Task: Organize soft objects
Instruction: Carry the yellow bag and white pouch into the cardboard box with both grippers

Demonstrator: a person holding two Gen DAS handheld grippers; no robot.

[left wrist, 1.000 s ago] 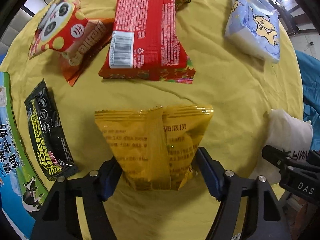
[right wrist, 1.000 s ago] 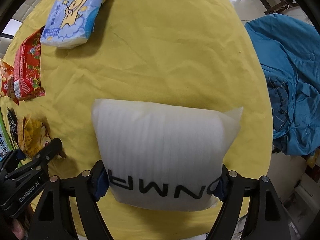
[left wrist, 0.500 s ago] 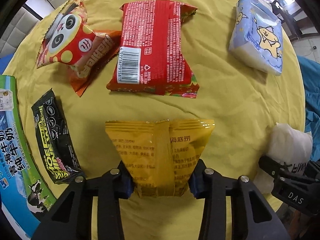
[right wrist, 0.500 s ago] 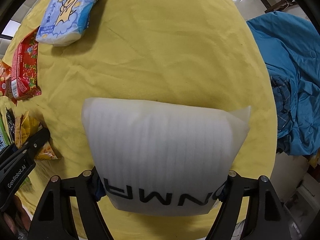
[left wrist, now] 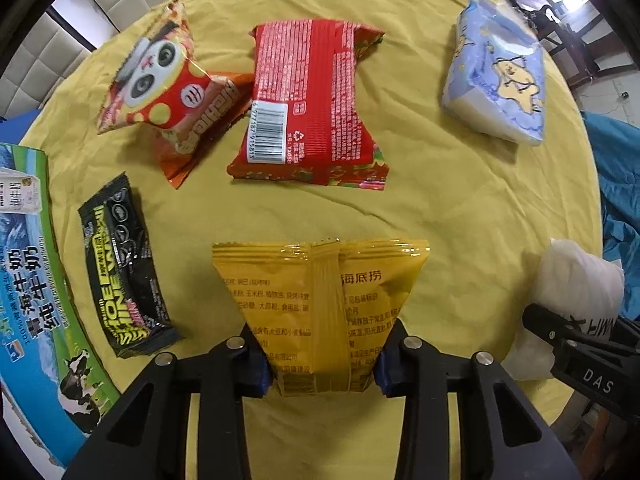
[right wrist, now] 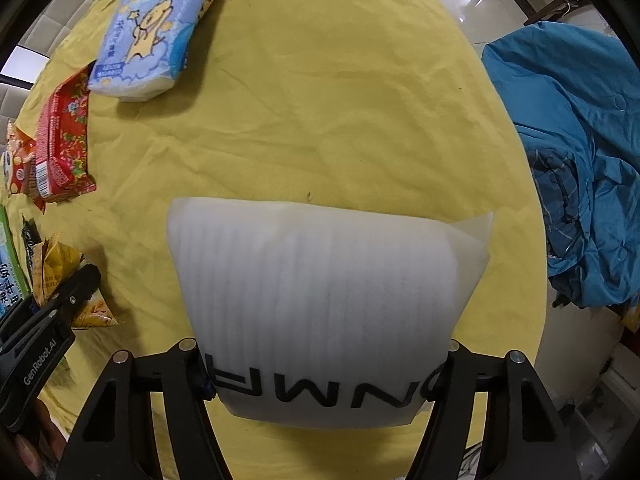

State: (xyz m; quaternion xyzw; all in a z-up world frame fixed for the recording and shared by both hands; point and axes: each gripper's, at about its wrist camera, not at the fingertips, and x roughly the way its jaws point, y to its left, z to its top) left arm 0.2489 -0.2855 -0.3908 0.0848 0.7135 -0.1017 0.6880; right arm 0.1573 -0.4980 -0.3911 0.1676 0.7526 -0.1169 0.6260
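A yellow snack bag [left wrist: 320,280] hangs a little above the yellow tablecloth [left wrist: 460,200], with my left gripper [left wrist: 320,364] shut on its lower end and pinching it narrow. In the right wrist view that bag [right wrist: 52,268] and the left gripper [right wrist: 60,300] show at the left edge. A white foam pouch [right wrist: 320,280] with black letters sits between the fingers of my right gripper [right wrist: 326,368]. Its jaws are closing, and the pads press on both sides of the pouch. The left wrist view shows the pouch [left wrist: 576,280] at the right table edge.
On the cloth lie a red packet [left wrist: 312,104], a panda snack bag [left wrist: 156,80], a black packet [left wrist: 120,264] and a blue tissue pack [left wrist: 500,76]. A milk box [left wrist: 28,272] lies at the left edge. Blue fabric [right wrist: 580,160] is heaped beyond the right edge.
The left jaws closed from wide open onto the yellow bag and then rose with it. The right jaws narrowed on the white pouch, squeezing its lower end.
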